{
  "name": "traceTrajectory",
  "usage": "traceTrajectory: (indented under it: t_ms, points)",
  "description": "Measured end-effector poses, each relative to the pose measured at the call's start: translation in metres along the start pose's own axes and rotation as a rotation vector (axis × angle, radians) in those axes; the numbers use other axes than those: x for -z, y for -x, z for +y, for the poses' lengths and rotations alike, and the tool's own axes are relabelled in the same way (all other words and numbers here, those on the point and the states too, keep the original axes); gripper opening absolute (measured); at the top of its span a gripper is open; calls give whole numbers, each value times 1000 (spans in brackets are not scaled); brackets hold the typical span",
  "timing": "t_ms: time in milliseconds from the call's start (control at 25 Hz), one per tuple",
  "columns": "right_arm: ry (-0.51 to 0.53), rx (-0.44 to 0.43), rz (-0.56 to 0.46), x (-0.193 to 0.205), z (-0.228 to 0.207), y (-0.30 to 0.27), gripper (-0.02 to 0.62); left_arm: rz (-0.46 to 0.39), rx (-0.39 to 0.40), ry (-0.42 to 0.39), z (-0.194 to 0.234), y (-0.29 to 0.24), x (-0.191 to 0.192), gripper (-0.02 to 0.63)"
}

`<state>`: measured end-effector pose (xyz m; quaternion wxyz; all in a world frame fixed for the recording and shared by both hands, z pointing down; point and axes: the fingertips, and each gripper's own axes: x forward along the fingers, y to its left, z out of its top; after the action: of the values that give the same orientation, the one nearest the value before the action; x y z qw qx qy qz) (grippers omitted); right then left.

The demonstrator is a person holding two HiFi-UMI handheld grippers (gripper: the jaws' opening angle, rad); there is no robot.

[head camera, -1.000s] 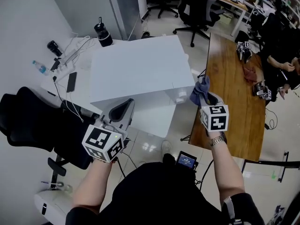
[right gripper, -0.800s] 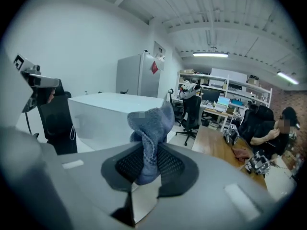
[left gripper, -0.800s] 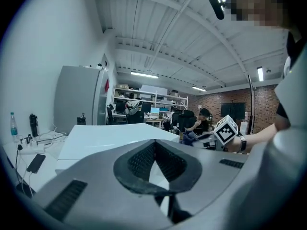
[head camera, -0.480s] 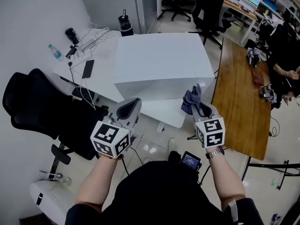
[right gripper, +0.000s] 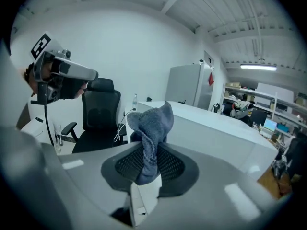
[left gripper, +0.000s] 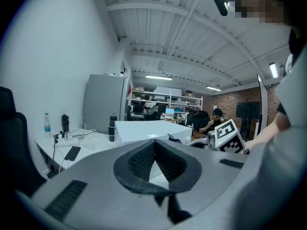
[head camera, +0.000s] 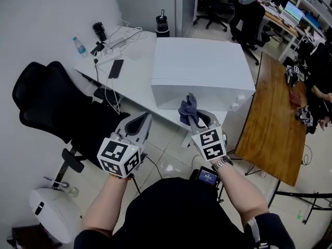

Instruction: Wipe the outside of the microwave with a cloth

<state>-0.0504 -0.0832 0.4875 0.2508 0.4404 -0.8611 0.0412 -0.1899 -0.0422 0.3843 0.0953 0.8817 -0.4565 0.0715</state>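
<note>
The microwave [head camera: 199,66] is a plain white box on a white desk [head camera: 136,82]. My right gripper [head camera: 193,119] is shut on a blue-grey cloth [head camera: 188,110], which bunches up above the jaws just in front of the microwave's front face without touching it. In the right gripper view the cloth [right gripper: 152,128] stands pinched between the pads, with the microwave [right gripper: 216,133] beyond. My left gripper [head camera: 141,121] is shut and empty, held left of the right one, off the desk's near edge. The left gripper view shows its closed tips [left gripper: 154,146] and the microwave [left gripper: 144,131] ahead.
On the desk left of the microwave lie a phone [head camera: 115,68], cables, a water bottle [head camera: 79,46] and a black flask [head camera: 162,25]. A black office chair [head camera: 46,102] stands at the left, a wooden table [head camera: 275,123] at the right. People sit at the far right.
Both grippers have moved left along the microwave's front: the right one from its right corner to mid-front, the left one past its left corner. The cloth stays gripped.
</note>
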Motion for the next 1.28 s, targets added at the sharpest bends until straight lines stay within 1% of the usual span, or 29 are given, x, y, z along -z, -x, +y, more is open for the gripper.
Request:
traceTrajectory:
  t_ms: [200, 440, 680, 920, 1280]
  points:
    - [56, -61, -2, -12, 38, -42, 72, 10, -47, -4, 22, 20, 7, 5]
    - [90, -91, 9, -26, 64, -83, 71, 40, -72, 3, 42, 26, 18, 5]
    - [100, -80, 29, -32, 75, -118, 72, 41, -66, 2, 50, 27, 17, 5]
    - [88, -58, 58, -26, 76, -144, 72, 43, -68, 0, 60, 26, 16, 5]
    - [65, -18, 67, -19, 65, -152, 71, 54, -60, 4, 68, 22, 20, 5]
